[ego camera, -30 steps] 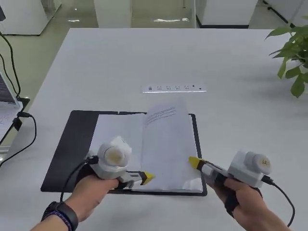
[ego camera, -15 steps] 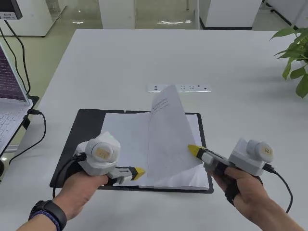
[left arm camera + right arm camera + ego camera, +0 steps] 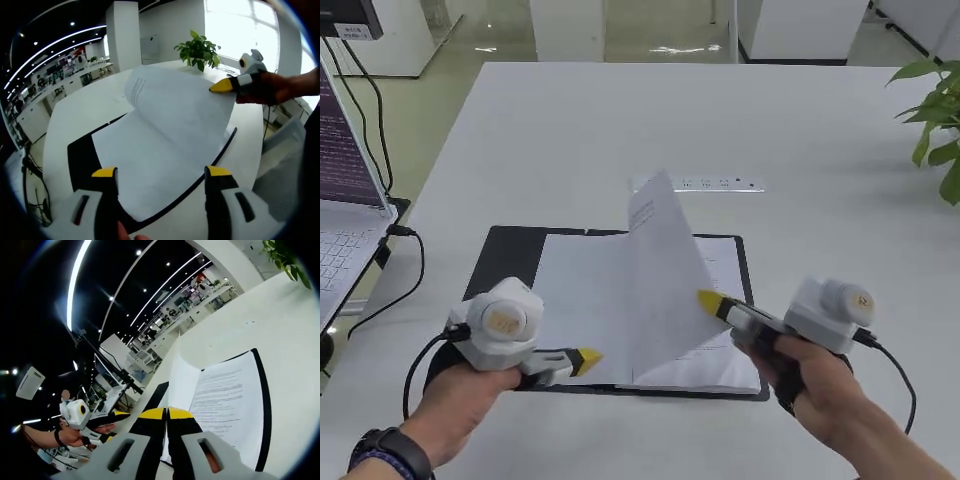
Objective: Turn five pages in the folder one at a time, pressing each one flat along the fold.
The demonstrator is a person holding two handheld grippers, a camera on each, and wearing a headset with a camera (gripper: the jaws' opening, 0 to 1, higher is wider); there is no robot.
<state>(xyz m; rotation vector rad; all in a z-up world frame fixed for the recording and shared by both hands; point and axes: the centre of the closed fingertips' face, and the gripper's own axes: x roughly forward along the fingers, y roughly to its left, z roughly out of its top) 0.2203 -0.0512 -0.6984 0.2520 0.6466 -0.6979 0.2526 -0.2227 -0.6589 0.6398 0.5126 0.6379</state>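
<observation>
Pinching page (image 3: 665, 270) in right gripper (image 3: 708, 299), folder (image 3: 505, 255) open

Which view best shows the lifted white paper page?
The left gripper view: the lifted white paper page is large, its whole curved face visible. The head view shows it smaller, foreshortened; the right gripper view, a narrow strip.

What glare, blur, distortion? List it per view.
Head view: sharp, even light, glare streaks on the floor beyond the table. Left gripper view: fisheye bows the table edge; window blown out white. Right gripper view: dark ceiling, bent light strips; right claw, shut on the lifted page, looms large.
</observation>
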